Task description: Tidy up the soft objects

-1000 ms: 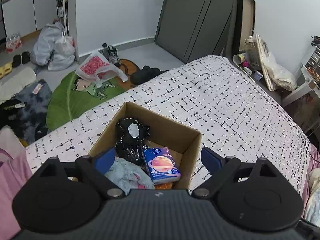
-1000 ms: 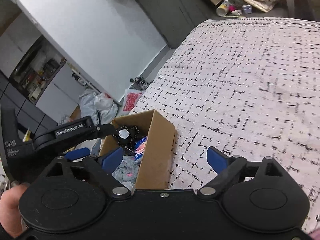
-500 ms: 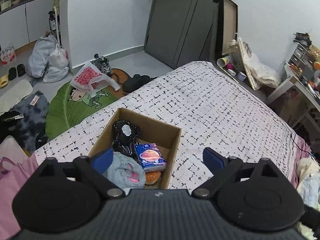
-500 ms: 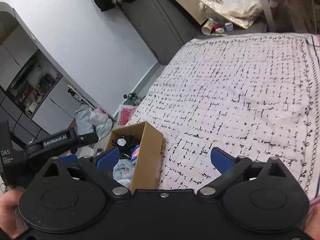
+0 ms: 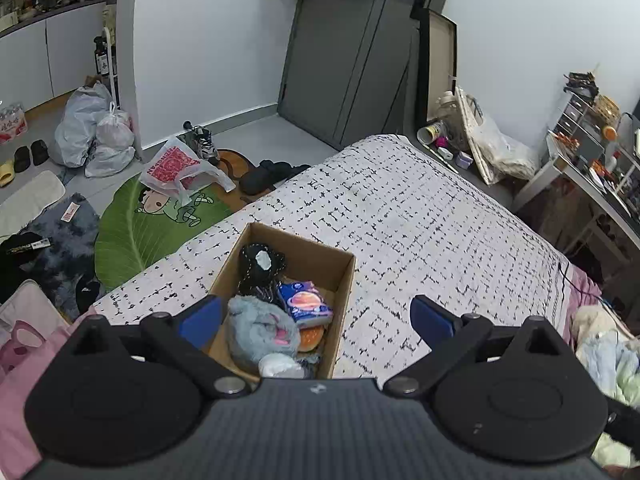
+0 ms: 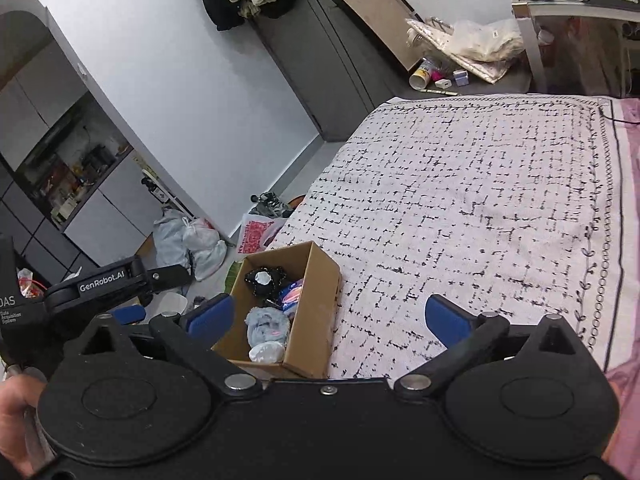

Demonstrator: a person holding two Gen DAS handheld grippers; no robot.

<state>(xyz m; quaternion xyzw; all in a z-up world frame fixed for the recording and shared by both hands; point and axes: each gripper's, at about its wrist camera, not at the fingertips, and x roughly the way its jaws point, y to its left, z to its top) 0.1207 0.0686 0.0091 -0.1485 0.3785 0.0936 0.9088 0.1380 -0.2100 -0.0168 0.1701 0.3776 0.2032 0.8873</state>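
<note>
My views are evenly lit, sharp, soft-shadowed; fisheye bends the grey door (image 5: 340,52) and white walls (image 6: 168,80) at edges.

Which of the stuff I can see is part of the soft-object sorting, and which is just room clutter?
Job:
- cardboard box on the bed
- grey plush
- black bundle
- blue tissue pack

Clutter:
- green leaf rug
- white bags
- red-print bag

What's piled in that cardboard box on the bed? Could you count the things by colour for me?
In the cardboard box:
Black: 1, speckled black bundle
Blue: 1, blue packet with a planet picture
Grey: 1, grey plush
Orange: 1, orange item, mostly hidden
White: 1, white item
Total: 5 visible
</note>
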